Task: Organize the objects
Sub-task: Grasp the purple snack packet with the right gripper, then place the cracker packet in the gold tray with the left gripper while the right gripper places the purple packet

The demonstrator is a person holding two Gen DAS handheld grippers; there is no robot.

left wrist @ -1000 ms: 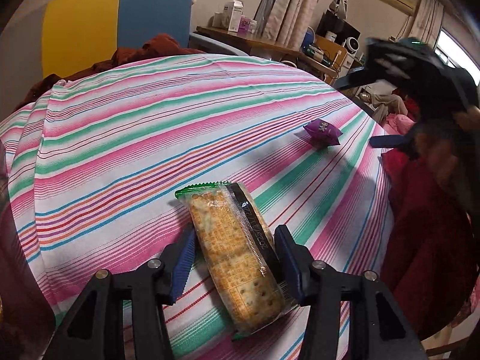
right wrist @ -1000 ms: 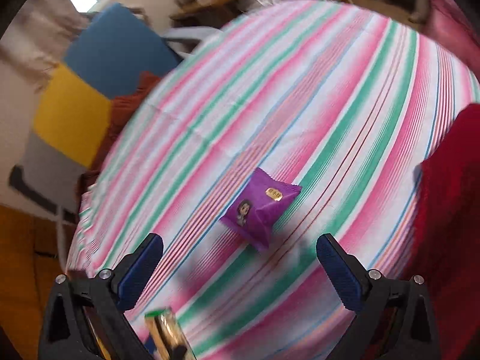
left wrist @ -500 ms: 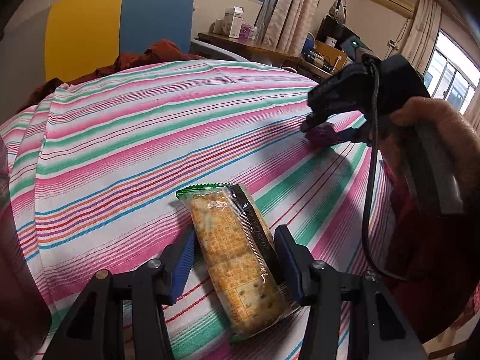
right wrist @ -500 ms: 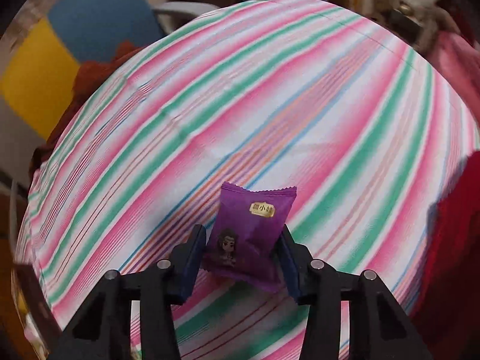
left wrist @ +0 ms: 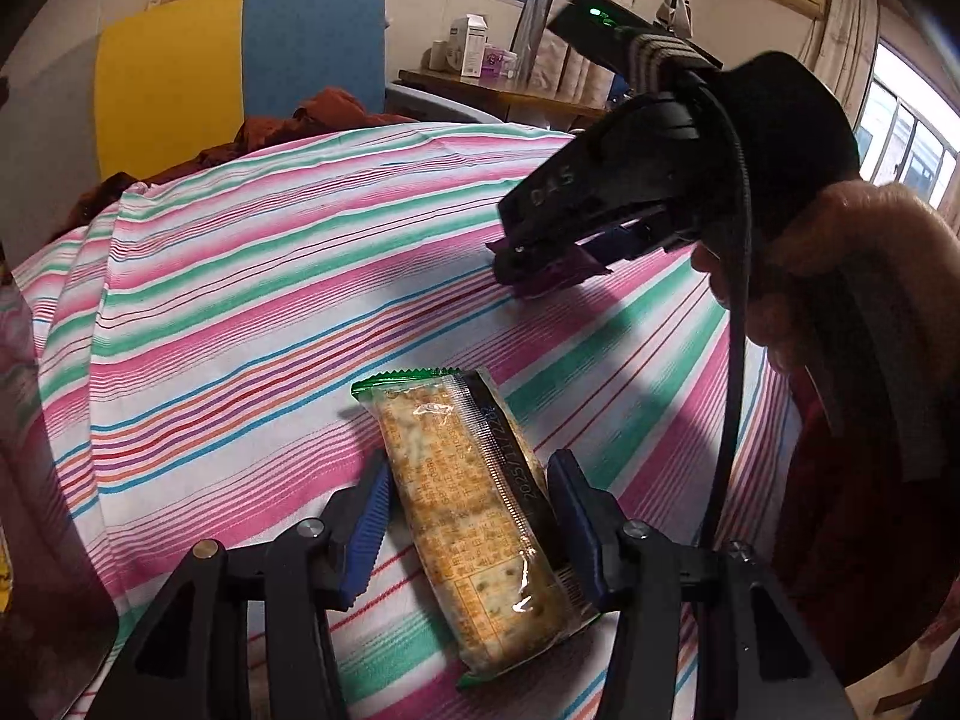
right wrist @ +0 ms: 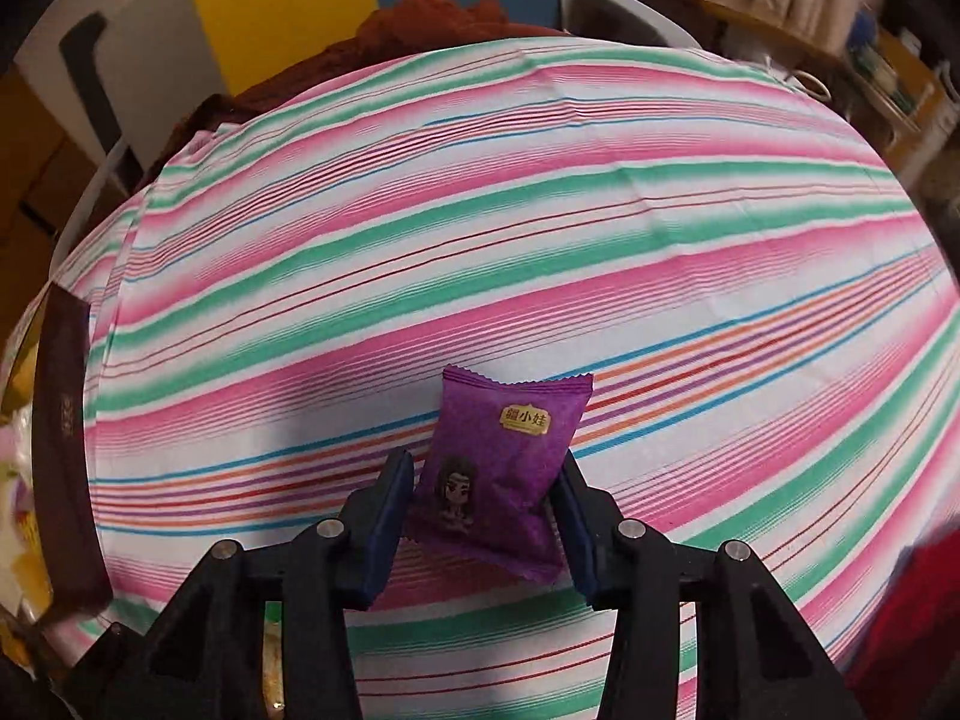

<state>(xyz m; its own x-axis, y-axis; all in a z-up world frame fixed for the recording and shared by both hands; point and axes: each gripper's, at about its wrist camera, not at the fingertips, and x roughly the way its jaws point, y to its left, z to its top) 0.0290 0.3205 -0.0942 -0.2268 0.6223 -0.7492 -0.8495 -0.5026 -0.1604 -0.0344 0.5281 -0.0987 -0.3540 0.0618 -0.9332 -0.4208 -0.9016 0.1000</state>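
The left tool (left wrist: 468, 504) sits at the bottom centre of the left wrist view, its two blue-padded fingers (left wrist: 367, 516) closed against the long sides of a cracker packet (left wrist: 474, 516). The packet is clear with a green crimped end and lies flat on the striped cloth (left wrist: 252, 312) that covers the desk, its green end pointing toward the middle of the frame and its near end reaching below the pads toward the bottom edge. The left pad touches the packet's left side and the right pad touches its dark seam side.

The right tool (right wrist: 483, 516) appears at the bottom centre of the right wrist view, pinching a small purple snack pouch (right wrist: 501, 468) between its fingers. The pouch stands tilted, its serrated top edge above the fingertips and its lower corner hanging below them, over the striped cloth. In the left wrist view the same right tool enters from the upper right, held by a hand (left wrist: 840, 276), with the purple pouch at its tip just at the cloth surface; whether it touches the cloth cannot be told.

A dark brown box (right wrist: 63, 450) lies along the left edge of the right wrist view.
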